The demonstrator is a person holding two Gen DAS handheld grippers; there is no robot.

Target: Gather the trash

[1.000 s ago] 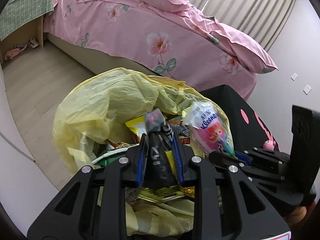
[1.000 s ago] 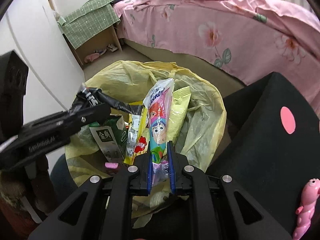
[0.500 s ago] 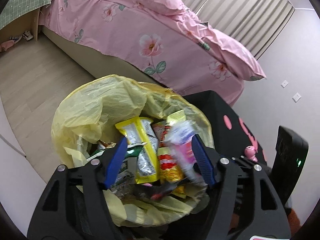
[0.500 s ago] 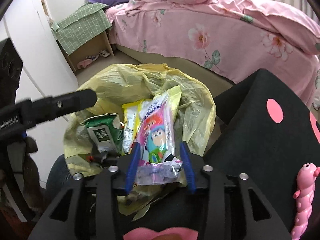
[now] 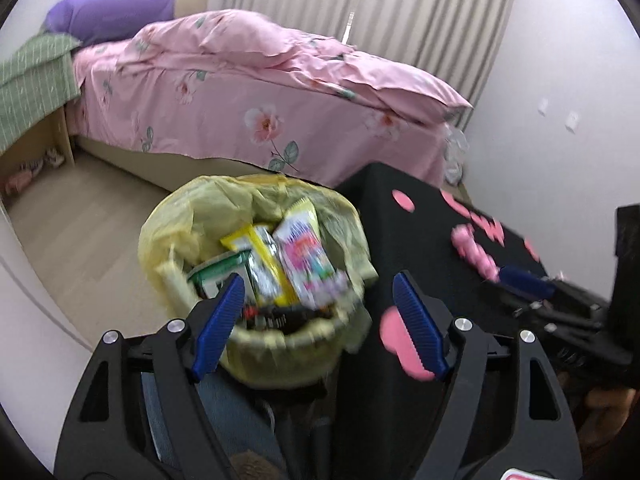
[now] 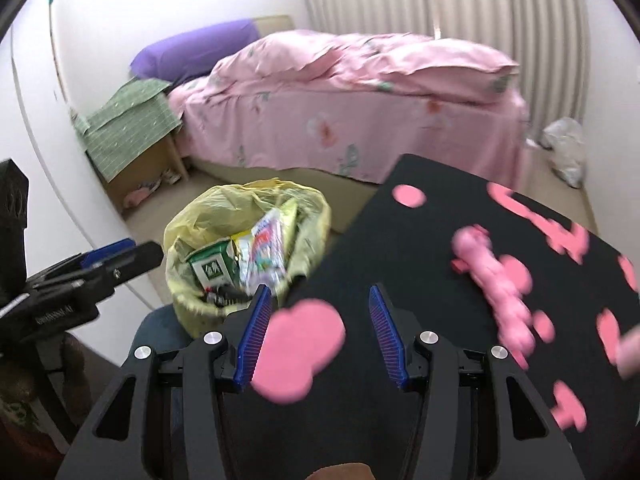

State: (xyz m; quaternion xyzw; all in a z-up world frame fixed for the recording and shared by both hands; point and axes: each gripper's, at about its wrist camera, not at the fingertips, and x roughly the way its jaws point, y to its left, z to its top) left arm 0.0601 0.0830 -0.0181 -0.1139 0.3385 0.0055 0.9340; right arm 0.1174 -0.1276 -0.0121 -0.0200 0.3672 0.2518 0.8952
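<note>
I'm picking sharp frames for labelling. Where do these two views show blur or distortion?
Left wrist view: the yellow-lined bin and the wrappers in it are smeared by motion, while the left gripper stays crisp; the fisheye bends the curtain. Right wrist view: the pink toy and the pink spots on the black table are streaked, and the bed is soft.

Your left gripper point(image 5: 319, 322): matte black frame with triangular cut-outs, round silver screws at the finger pivots, ribbed blue pads point(image 5: 218, 326) lining both fingers, and a red-and-white sticker edge at the lower right of its body. Your right gripper point(image 6: 319, 330): same black frame, silver screws and ribbed blue pads point(image 6: 255, 334). In the right wrist view, the left unit's side carries small white lettering, too blurred to read.
</note>
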